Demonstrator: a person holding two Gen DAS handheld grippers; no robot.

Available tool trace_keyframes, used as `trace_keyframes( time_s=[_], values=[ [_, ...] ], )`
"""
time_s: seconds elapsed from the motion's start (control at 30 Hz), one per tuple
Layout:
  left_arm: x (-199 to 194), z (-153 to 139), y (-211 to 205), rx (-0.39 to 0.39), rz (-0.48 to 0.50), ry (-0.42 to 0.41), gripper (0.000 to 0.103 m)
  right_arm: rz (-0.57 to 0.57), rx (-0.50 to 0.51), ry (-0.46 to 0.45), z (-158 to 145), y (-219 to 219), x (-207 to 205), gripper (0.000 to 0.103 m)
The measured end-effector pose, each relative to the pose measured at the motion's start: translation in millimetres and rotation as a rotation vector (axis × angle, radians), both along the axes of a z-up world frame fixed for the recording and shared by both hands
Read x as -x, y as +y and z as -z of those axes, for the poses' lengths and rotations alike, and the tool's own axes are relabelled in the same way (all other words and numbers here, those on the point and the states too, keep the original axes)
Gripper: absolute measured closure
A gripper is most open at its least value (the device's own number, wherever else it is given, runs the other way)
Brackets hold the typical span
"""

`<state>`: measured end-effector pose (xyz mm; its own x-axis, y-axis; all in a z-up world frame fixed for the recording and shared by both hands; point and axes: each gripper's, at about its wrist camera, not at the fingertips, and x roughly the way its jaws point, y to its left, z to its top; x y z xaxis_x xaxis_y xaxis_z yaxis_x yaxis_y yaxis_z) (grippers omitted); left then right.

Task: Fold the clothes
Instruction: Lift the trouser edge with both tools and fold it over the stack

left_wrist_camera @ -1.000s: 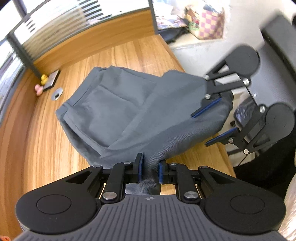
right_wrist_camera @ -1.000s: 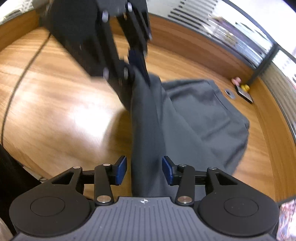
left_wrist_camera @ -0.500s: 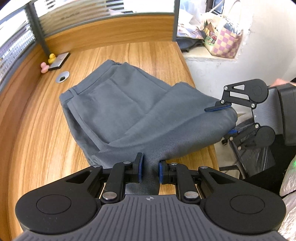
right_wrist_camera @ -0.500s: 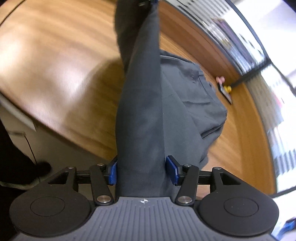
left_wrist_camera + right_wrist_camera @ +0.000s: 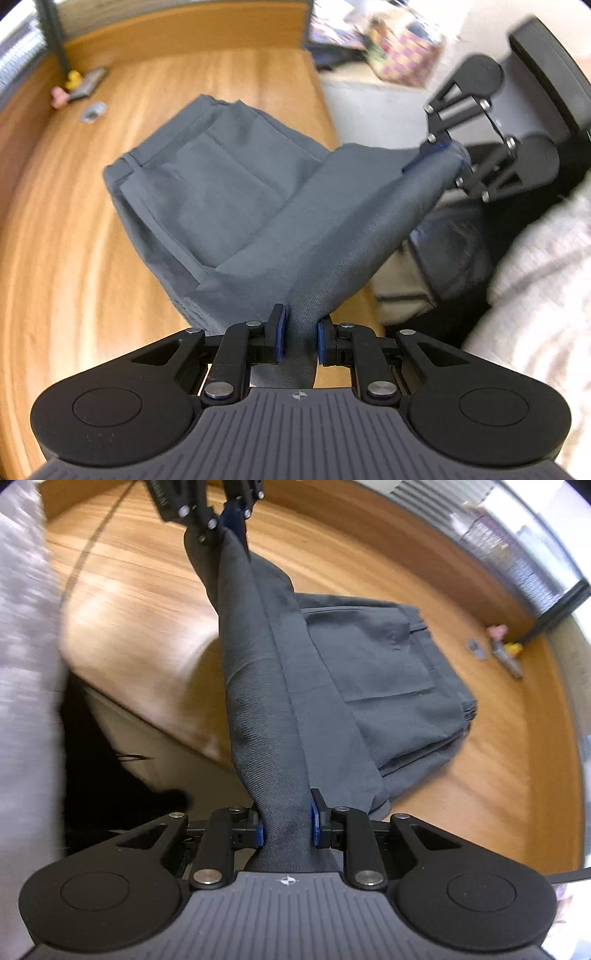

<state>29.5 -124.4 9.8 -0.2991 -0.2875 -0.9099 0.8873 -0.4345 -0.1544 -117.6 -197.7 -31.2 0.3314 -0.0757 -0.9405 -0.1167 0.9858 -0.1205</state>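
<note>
1. Presently the left tongs (image 5: 299, 334) clamp one end of the grey trousers (image 5: 207, 192); the right tongs (image 5: 287, 825), jaws just closing, pinch the other
2. Waist section lies on the desk (image 5: 74, 258)
3. Risk: hasty lifting drags folded layers askew

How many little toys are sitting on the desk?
2: a yellow duck and a pink toy, side by side at the far corner of the wooden desk, beside a small dark slab. The grey trousers may hide others.
</note>
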Motion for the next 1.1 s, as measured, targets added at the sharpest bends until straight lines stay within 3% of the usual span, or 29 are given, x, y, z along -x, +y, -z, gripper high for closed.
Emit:
trace_keyframes(
  time_s=[0.2,0.33,0.53,0.83,0.93,1.1],
  values=[
    [-14,-14,-18,-0.219,0.041,0.105,0.084,-0.034,-0.218,0.1,-28,-16,-14,0.079],
    [-43,-8,-58,-0.342,0.002,0.19,0.084,-0.053,-0.274,0.146,-33,-46,-33,0.079],
    [-82,10,-106,-0.431,-0.04,0.294,0.084,-0.065,-0.346,0.211,-26,-105,-71,0.08],
    [-126,43,-145,-0.473,-0.268,0.453,0.084,-0.074,-0.464,0.29,0,-161,-87,0.08],
    [-140,38,-153,-0.428,-0.321,0.474,0.084,-0.078,-0.505,0.3,-2,-177,-93,0.08],
    [-164,41,-164,-0.348,-0.42,0.439,0.083,-0.063,-0.517,0.289,-2,-203,-108,0.079]
  ],
)
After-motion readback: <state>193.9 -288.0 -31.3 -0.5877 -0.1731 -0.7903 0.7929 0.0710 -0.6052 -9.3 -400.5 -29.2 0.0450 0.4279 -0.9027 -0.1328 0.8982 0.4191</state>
